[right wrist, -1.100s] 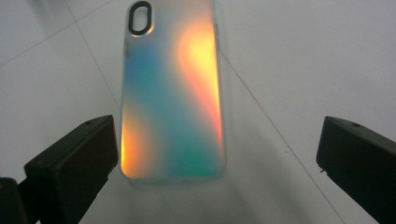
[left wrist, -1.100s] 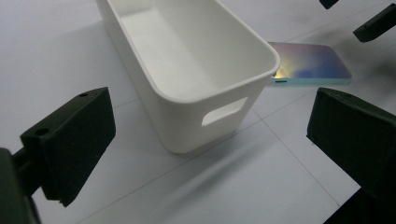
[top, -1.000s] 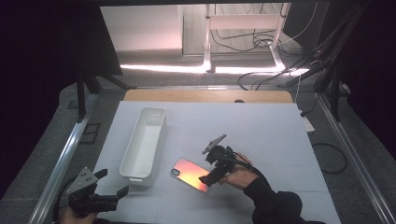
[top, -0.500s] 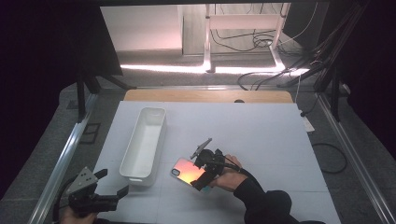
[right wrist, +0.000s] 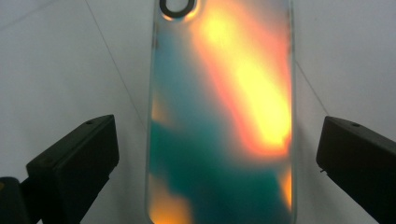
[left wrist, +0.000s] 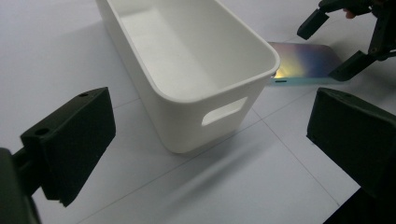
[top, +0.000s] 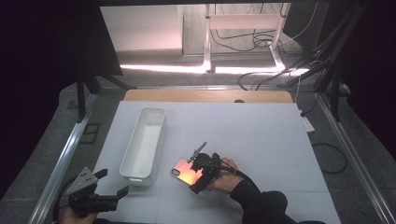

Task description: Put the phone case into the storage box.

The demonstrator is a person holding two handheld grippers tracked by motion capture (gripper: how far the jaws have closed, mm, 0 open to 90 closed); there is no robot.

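Lying flat on the white table (top: 261, 135), an iridescent phone case (top: 184, 171) is seen just beside the near right corner of a white bin (top: 144, 143), apart from it by a narrow strip of table. The right gripper (top: 200, 171) is held low over the case by the right hand (top: 226, 176), and its jaws are spread wide, one to each long side of the case (in the right gripper view the case runs up the middle between them, its orange and teal sheen bright and a round camera cutout (right wrist: 176, 6) at the far end). Nothing is gripped: bare table is visible between each jaw and the edge of the case. The left gripper (top: 108, 185) is held by the left hand (top: 74, 215) near the front left corner of the table, well apart from the case, and its jaws are likewise wide open with nothing between them. In the left gripper view the bin (left wrist: 187, 60) is seen empty, its near end wall with a handle slot (left wrist: 224, 111) facing the camera, and the case (left wrist: 303, 63) is seen beyond its far corner under the right gripper (left wrist: 336, 44).
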